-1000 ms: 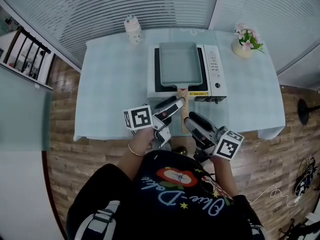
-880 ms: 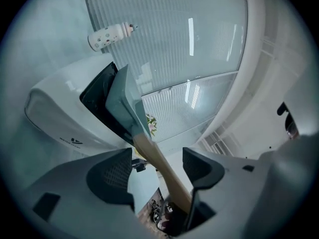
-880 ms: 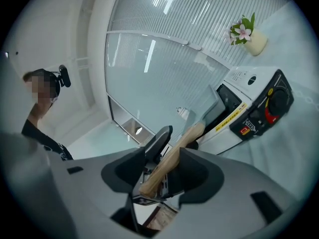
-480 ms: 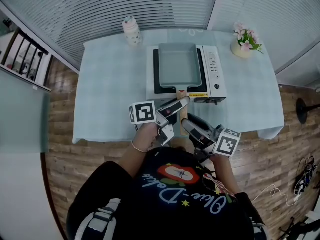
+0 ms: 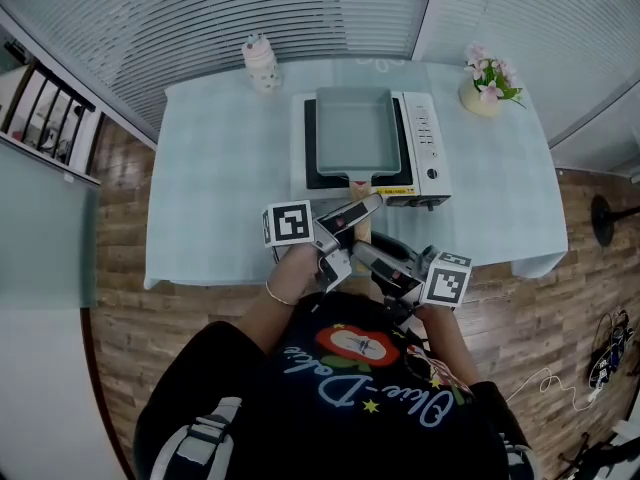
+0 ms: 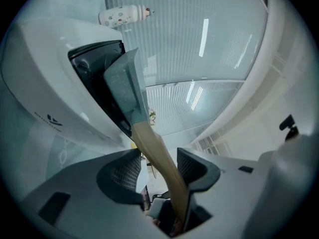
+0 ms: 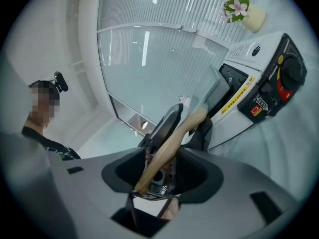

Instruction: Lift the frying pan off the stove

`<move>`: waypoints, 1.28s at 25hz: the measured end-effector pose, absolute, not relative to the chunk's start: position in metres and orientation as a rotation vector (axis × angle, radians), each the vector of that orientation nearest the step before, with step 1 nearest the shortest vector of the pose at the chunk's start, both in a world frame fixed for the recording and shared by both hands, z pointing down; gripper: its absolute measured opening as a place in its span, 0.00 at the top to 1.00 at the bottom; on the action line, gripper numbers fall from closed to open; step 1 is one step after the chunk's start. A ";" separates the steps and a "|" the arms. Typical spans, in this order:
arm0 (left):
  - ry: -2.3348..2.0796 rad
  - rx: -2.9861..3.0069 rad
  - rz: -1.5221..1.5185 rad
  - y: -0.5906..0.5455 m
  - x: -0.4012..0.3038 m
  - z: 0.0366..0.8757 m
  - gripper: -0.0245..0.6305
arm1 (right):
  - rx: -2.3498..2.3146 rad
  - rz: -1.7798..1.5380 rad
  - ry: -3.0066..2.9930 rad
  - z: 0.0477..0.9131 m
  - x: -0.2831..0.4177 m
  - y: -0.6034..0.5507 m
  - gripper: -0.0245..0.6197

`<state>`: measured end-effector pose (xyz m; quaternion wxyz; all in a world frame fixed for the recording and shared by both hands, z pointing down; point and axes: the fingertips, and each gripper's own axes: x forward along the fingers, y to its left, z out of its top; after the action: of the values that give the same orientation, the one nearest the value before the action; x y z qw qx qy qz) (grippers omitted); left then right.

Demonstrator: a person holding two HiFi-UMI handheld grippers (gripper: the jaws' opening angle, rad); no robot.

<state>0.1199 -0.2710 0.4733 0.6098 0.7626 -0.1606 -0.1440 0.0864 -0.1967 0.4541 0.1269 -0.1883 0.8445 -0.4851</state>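
Grasping stage, apparently. Left gripper (image 6: 158, 159) jaws, just closing, straddle the handle (image 6: 152, 148) unclamped; right gripper (image 7: 162, 166) likewise. Frying pan (image 5: 355, 128) sits on stove (image 5: 426, 148) ahead. Next: clamp, lift level.

Home-style cooking corner, staged inside a glass-walled room. One table (image 5: 220, 168) under a pale checked cloth carries a portable stove (image 5: 425, 148) with a rectangular pan (image 5: 352, 128), a vase of flowers (image 5: 488, 78) and a spotted bottle (image 5: 261, 63). Wood-plank floor (image 5: 120, 328) and ribbed glass walls (image 5: 200, 8) all round; loose cables (image 5: 610, 358) on the floor at right suggest a set rather than a lived-in kitchen.
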 end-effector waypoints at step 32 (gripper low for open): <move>-0.387 1.658 -0.291 -0.265 0.122 0.473 0.75 | -0.328 -1.773 1.972 0.458 0.075 -0.197 0.78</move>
<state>0.1215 -0.2648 0.4730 0.6497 0.7296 -0.1705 -0.1282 0.0753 -0.1971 0.4585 0.2326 -0.1193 0.7178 -0.6453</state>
